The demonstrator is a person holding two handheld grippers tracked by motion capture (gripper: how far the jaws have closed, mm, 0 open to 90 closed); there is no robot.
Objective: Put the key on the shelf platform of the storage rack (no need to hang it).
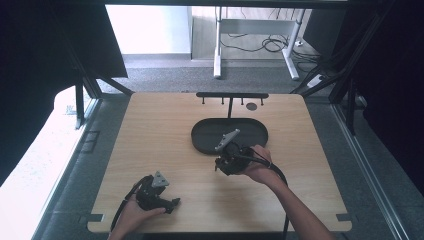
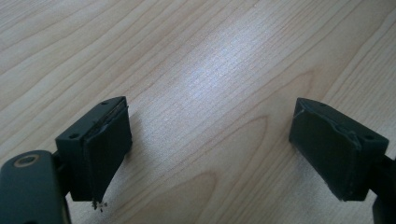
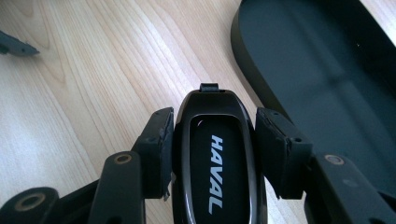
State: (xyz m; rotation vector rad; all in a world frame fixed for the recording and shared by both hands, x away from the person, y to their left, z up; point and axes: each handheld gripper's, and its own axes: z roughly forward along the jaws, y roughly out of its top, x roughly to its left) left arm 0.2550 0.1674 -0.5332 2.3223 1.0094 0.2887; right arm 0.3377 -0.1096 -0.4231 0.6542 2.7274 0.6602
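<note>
The wooden table (image 1: 165,150) carries everything here, and the largest thing on it is a black oval tray (image 1: 207,131) that sits a little beyond the middle, toward the far edge, with a black rack (image 1: 231,95) of small hooks standing just behind it at the far edge. Next in size come the two hand-held tools. The right gripper (image 1: 223,162) is held just off the tray's near rim, close to the table's middle, and in the right gripper view its jaws are pressed narrow against both sides of a black car key fob (image 3: 215,168) lettered HAVAL, which lies lengthwise between the pads with its small loop end pointing forward; the tray (image 3: 299,65) shows at the right of that view, its bare floor dark and with nothing lying in it that can be made out. The left gripper (image 1: 172,202) rests near the table's near-left corner, well apart from the tray, and in the left gripper view its pads (image 2: 109,149) stand wide with only bare wood between them. The step in hand looks like carrying the gripped fob toward the tray. The next move would call for lifting it over the near rim, bringing it above the flat floor, lowering it until it rests, and only then letting the jaws part, so the smooth fob does not slip or tip against the wall.
</note>
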